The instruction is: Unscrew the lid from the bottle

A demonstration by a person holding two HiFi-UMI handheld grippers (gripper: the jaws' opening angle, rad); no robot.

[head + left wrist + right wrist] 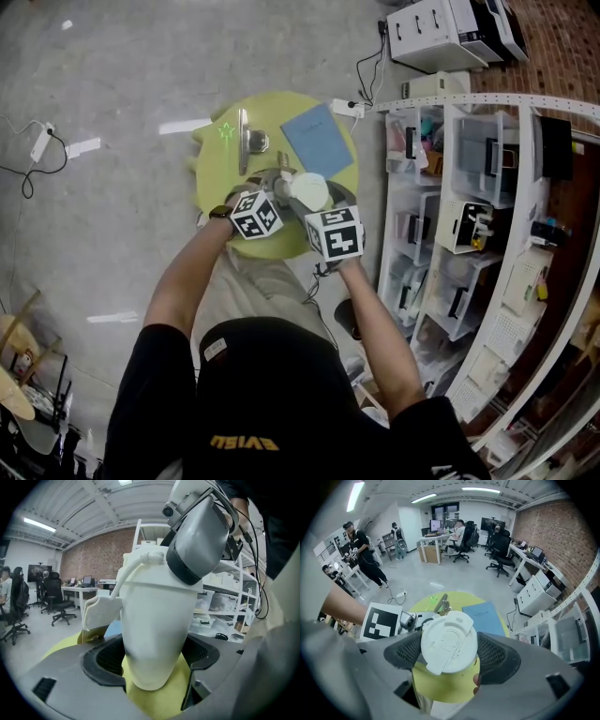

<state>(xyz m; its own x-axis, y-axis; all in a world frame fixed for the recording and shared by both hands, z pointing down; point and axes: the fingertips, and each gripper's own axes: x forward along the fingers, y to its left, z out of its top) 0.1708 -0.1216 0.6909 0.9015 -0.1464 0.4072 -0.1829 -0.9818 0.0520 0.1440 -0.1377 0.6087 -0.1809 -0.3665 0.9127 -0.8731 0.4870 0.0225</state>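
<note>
A white bottle point(157, 630) stands upright on the round yellow table point(214, 164). My left gripper point(152, 665) is shut on its lower body, a dark pad pressed against each side. From above, my right gripper point(449, 645) holds the bottle's white lid point(448, 639), with a ribbed pad against each side of the rim. In the left gripper view one grey finger point(201, 536) of the right gripper lies on the lid's edge, and a white tab point(101, 611) hangs from a strap off the lid. In the head view the bottle point(307, 190) shows between the two marker cubes.
A blue notebook point(317, 139) and a metal clip point(246, 141) lie on the far half of the table. A power strip point(347, 108) sits at the table's far right edge. White shelving with plastic bins point(469, 187) stands close on the right. Grey floor surrounds the table.
</note>
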